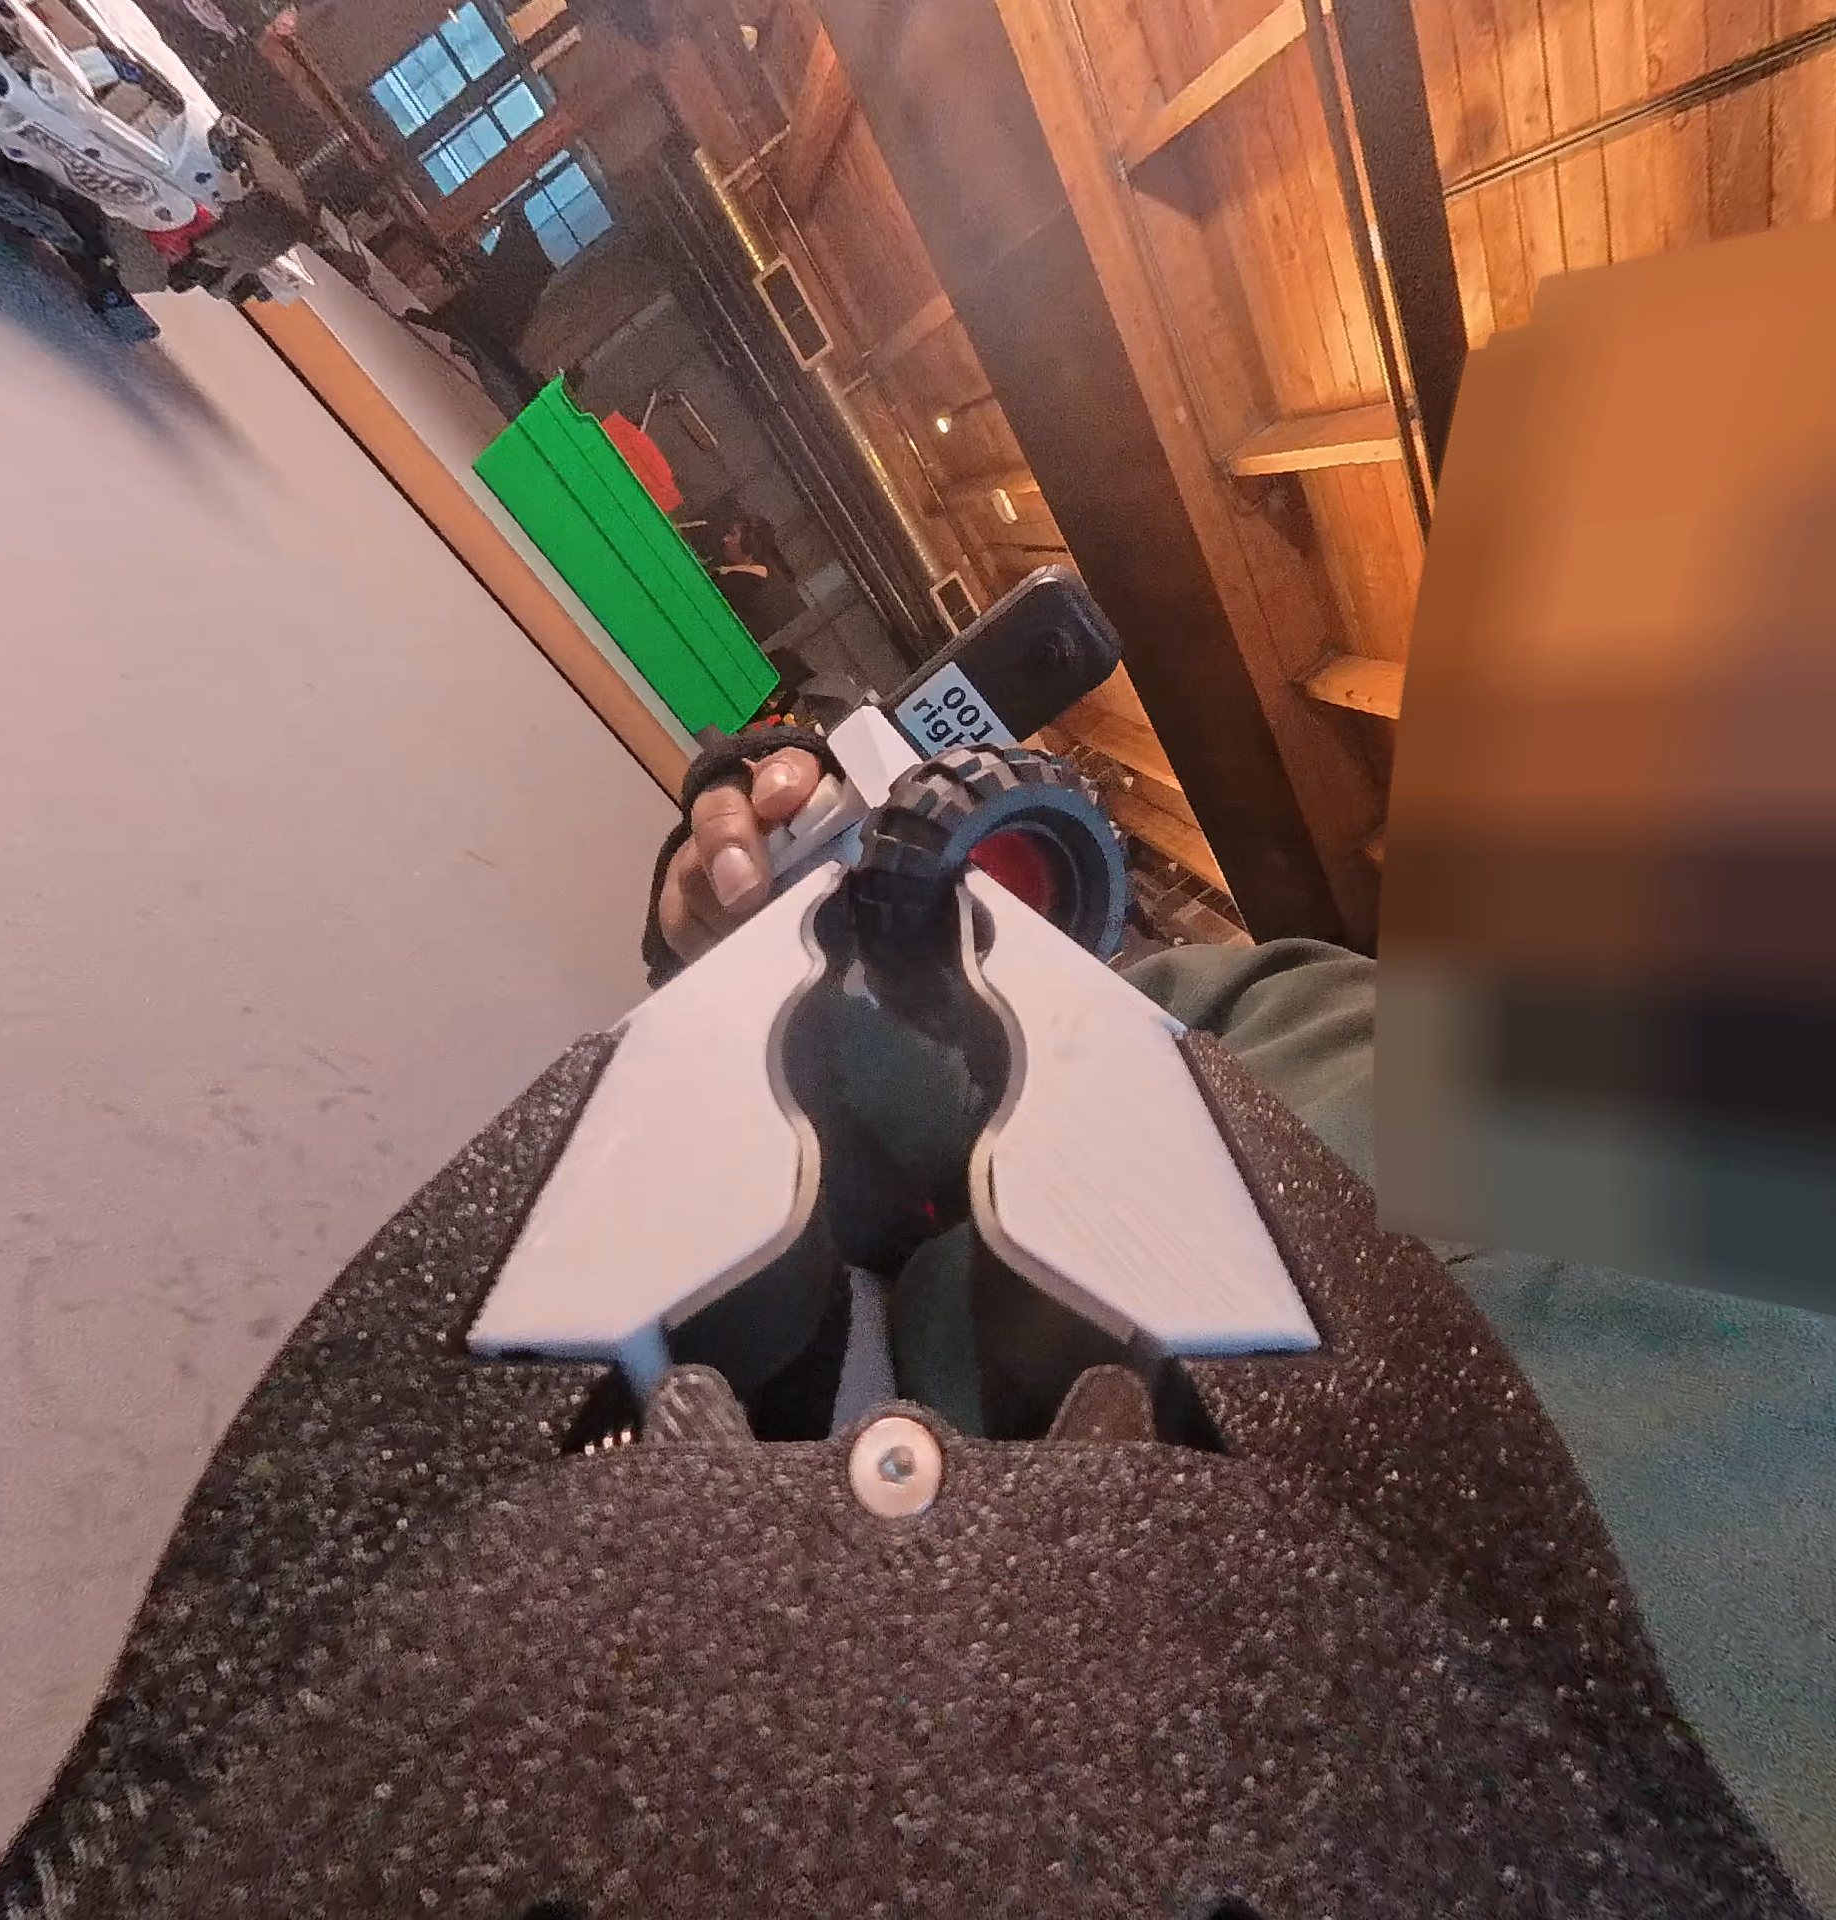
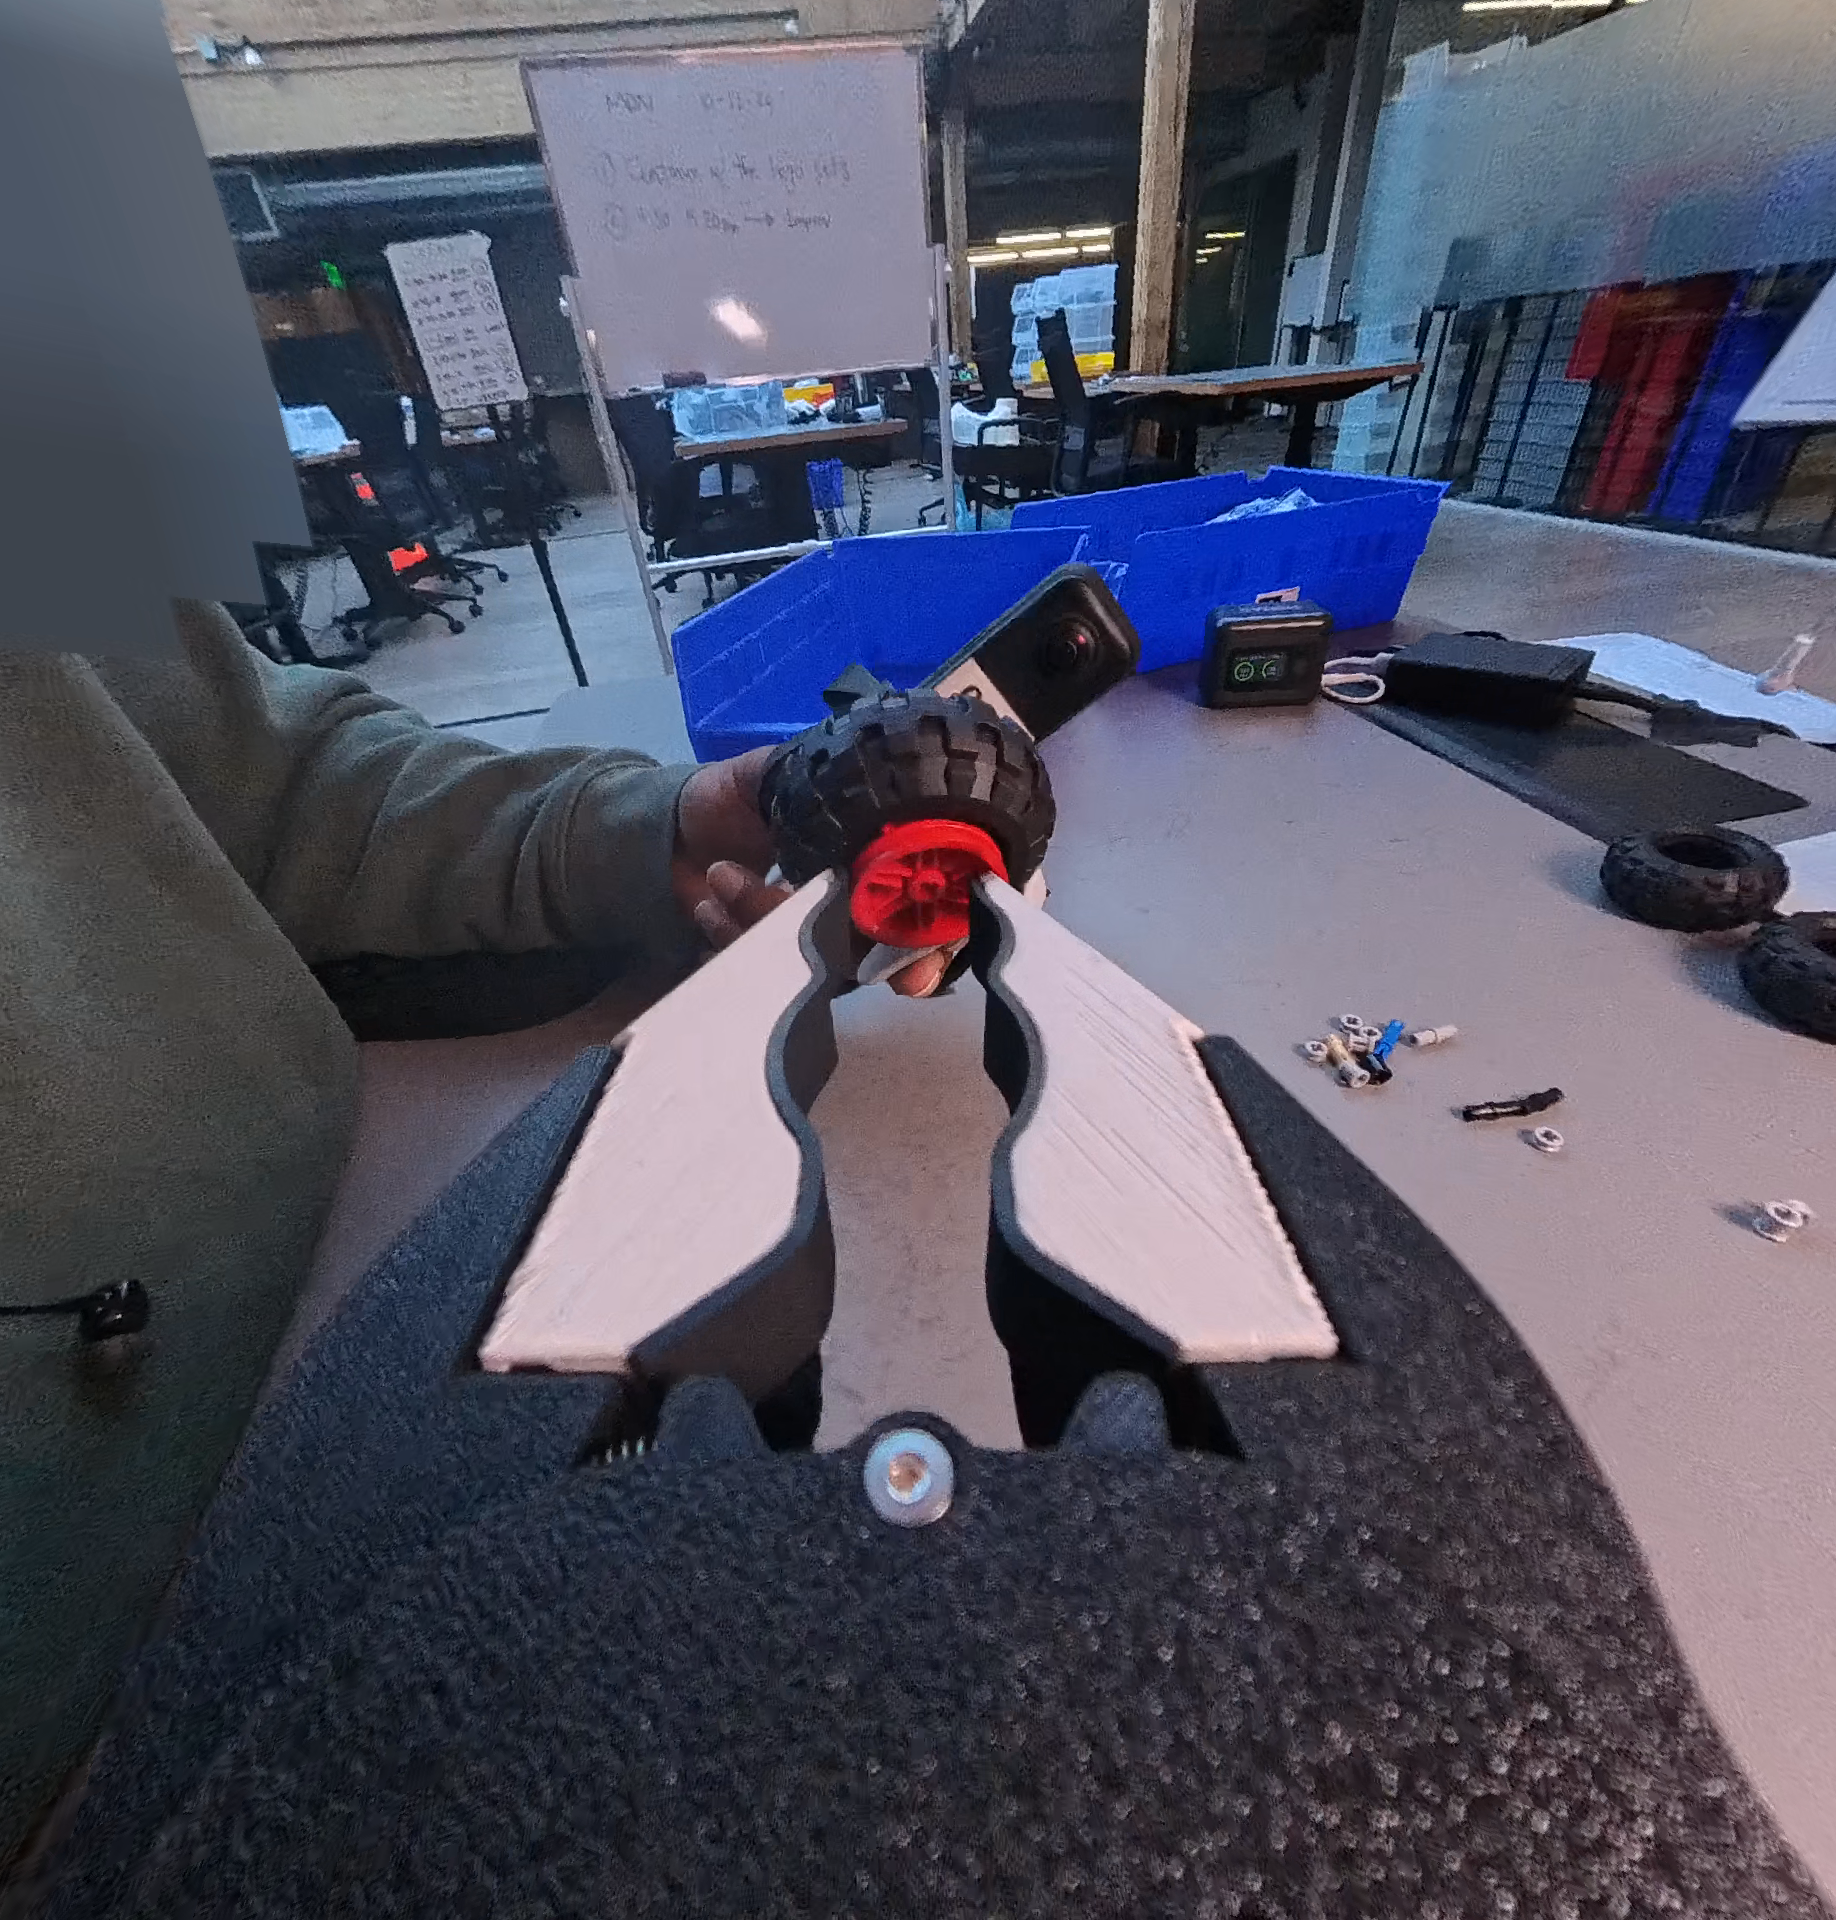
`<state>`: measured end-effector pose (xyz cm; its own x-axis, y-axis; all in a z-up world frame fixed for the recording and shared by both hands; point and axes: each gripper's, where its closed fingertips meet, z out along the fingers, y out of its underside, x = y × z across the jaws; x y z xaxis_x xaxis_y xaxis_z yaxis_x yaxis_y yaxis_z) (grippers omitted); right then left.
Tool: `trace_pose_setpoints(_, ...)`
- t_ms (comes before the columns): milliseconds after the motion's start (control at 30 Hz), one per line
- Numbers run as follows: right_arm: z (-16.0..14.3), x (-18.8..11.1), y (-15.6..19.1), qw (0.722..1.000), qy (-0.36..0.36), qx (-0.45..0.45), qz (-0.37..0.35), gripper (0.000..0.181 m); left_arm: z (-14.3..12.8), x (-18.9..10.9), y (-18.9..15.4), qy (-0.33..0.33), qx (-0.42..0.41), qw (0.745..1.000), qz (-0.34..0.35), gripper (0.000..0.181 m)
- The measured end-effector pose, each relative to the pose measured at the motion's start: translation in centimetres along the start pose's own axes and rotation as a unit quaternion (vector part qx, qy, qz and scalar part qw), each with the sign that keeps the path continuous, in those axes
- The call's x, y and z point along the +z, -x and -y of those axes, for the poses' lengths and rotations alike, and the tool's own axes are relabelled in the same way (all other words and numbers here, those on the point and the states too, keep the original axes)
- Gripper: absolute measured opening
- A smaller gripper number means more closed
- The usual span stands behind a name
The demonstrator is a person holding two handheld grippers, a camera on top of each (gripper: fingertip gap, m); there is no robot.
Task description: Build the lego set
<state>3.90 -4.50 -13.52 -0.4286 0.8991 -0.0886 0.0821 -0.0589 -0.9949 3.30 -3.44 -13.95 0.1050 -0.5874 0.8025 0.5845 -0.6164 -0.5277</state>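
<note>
The right gripper pinched the red hub at its fingertips; the left gripper clamped the black tyre around that hub, both raised above the grey table.

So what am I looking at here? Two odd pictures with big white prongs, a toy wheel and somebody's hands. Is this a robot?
No robot: a person holds a hand-operated claw in each hand, and each claw carries a camera looking along its two white prongs. That gives one picture per claw.

The left claw is shut on the black tyre. The right claw is shut on the red hub sitting in that same tyre, so both grip one wheel, lifted off the grey table.

On the table lie two spare tyres, a scatter of small pins and nuts, blue bins and a small black device.
</note>
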Motion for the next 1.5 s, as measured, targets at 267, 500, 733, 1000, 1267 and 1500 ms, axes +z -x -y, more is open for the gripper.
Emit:
trace_pose_setpoints(267, -0.7, 0.6, -1.0, 0.996, 0.019, 0.082, -0.043, 0.001, 1.1, -1.0, 0.7, 0.017, 0.232, 0.959, 0.161, 0.013)
trace_pose_setpoints(500, -2.8, 0.3, -3.2, 0.989, 0.07, 0.059, -0.114, 0.001, 0.1, -1.7, 2.9, 0.076, 0.295, 0.925, 0.226, 0.01)
trace_pose_setpoints(733, -5.3, 0.1, -4.2, 0.982, 0.131, 0.023, -0.133, 0.0, -1.0, -2.0, 4.5, 0.129, 0.329, 0.899, 0.26, 0.009)
trace_pose_setpoints(1000, -6.9, 0.1, -5.4, 0.973, 0.163, 0.01, -0.161, 0.0, -6.4, 0.2, 4.0, 0.245, 0.339, 0.889, 0.188, 0.005)
trace_pose_setpoints(1267, -4.2, -2.0, -6.9, 0.977, 0.113, -0.003, -0.18, 0.0, -5.5, -0.6, 7.3, 0.273, 0.363, 0.848, 0.275, 0.011)
trace_pose_setpoints(1500, -2.3, -2.1, -3.4, 0.992, 0.048, 0.114, -0.018, 0.023, -0.7, -1.1, 3.5, 0.112, 0.315, 0.919, 0.207, 0.014)
